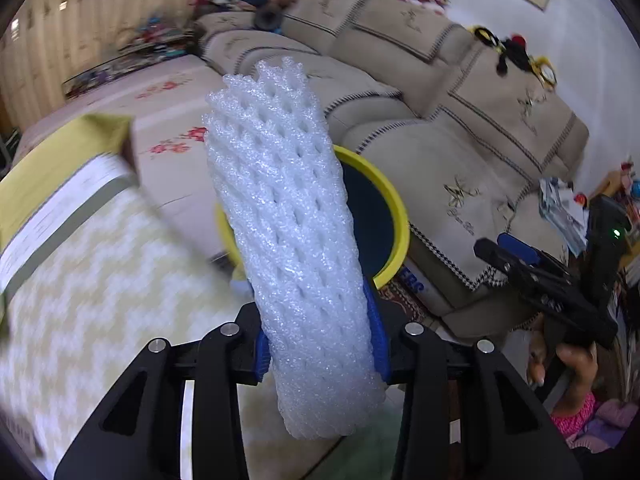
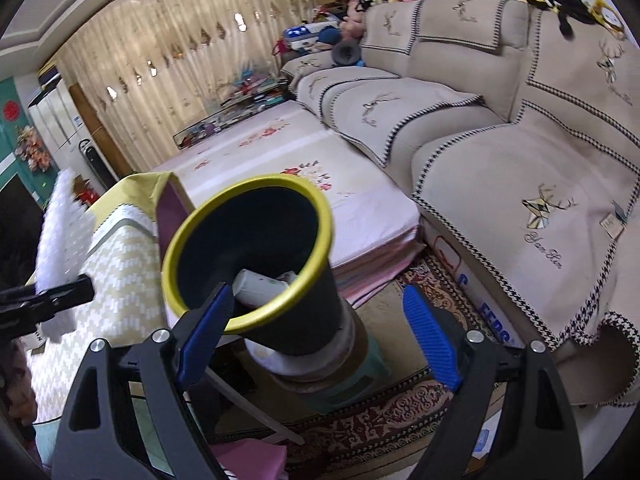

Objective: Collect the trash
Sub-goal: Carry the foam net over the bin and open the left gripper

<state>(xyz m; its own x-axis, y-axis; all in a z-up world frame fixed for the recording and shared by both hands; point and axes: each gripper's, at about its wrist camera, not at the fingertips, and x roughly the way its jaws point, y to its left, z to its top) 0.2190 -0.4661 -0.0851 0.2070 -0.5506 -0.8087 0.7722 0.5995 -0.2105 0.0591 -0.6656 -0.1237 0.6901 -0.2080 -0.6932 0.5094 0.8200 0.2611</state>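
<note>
Foam net (image 1: 288, 248) clamped between left gripper (image 1: 320, 350) pads, before bin (image 2: 248, 256); sofa (image 2: 500, 152) right of bin, bottle (image 2: 260, 284) inside.

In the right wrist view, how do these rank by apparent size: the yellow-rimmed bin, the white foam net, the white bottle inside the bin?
1. Yellow-rimmed bin, largest.
2. White foam net; partly cut off at the edge.
3. White bottle; mostly hidden in the bin.

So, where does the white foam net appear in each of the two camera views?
Left wrist view: the white foam net fills the centre, standing upright between the pads of the left gripper.
Right wrist view: it is at the far left edge, above the black tip of the left gripper.
Shared landmark: the yellow-rimmed bin, just behind the net in the left view and at the centre in the right view.
</note>
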